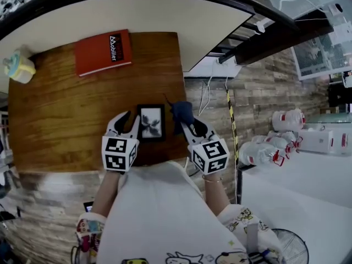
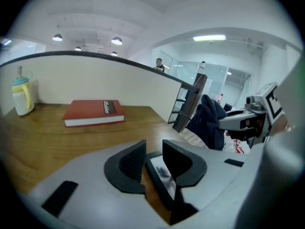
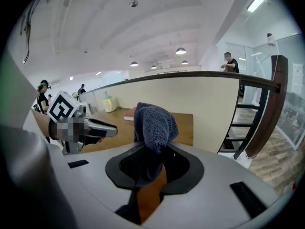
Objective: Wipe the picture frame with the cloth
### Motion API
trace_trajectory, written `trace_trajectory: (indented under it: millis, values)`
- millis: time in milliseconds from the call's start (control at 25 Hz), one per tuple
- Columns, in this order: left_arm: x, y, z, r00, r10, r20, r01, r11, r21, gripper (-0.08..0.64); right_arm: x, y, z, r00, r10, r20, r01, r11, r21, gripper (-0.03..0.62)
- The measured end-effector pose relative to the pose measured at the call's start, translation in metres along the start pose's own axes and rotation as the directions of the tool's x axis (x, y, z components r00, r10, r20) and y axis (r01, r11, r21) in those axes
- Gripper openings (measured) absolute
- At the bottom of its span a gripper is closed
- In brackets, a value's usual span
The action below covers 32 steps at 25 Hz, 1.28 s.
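While both grippers are held over the near edge of the wooden table, the following items are recorded.

Picture frame: small, dark-bordered, with a pale picture of a dark branching figure. It is pinched at its left edge by the left gripper, whose jaws are pressed onto the frame's thin side. It is seen face up over the near part of the table, between the two grippers. Whether it rests on the wood cannot be told.

Cloth: dark blue, woven, bunched. It is clamped between the jaws of the right gripper, and its loose end is raised above the pads in a rounded fold. It is placed just beside the frame's right edge; contact cannot be confirmed.

Red book: laid flat at the far side of the table, well apart from the frame, with white lettering on a dark label.

Lidded cup: pale yellow with a light green lid, stood upright at the far left corner of the table.

Person: pale printed sleeves are seen behind the grippers in the head view.
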<state>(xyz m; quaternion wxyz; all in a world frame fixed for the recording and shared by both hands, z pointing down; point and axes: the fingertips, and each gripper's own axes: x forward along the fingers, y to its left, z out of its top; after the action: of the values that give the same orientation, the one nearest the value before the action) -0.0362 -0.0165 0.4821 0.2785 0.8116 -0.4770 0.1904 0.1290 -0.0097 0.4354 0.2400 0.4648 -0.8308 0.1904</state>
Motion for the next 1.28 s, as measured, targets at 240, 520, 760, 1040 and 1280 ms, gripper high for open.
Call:
trace_trajectory:
  millis: [240,520,760,1040,1280]
  values:
    - [-0.031,0.002,0.048,0.991,0.033,0.13,-0.036,0.999,0.025,0.087,-0.006,0.006,0.048,0.994,0.025,0.11,-0.019,0.999,-0.049,0.071]
    - [-0.075,-0.001,0.09,0.969,0.05,0.243,-0.072,0.994,0.082,0.086,-0.013,0.023,0.094,0.975,0.081,0.207,-0.057,0.991,-0.117,0.071]
    - [-0.11,-0.001,0.106,0.939,0.059,0.339,-0.092,0.992,0.084,0.046,-0.017,0.033,0.109,0.958,0.112,0.263,-0.075,0.987,-0.145,0.071]
    - [-0.124,0.002,0.108,0.918,0.086,0.388,-0.115,0.992,0.052,0.016,-0.023,0.033,0.106,0.95,0.127,0.284,-0.084,0.984,-0.156,0.071]
    - [-0.121,0.005,0.105,0.924,0.085,0.374,-0.115,0.992,0.057,0.006,-0.026,0.03,0.099,0.95,0.122,0.287,-0.082,0.986,-0.147,0.069]
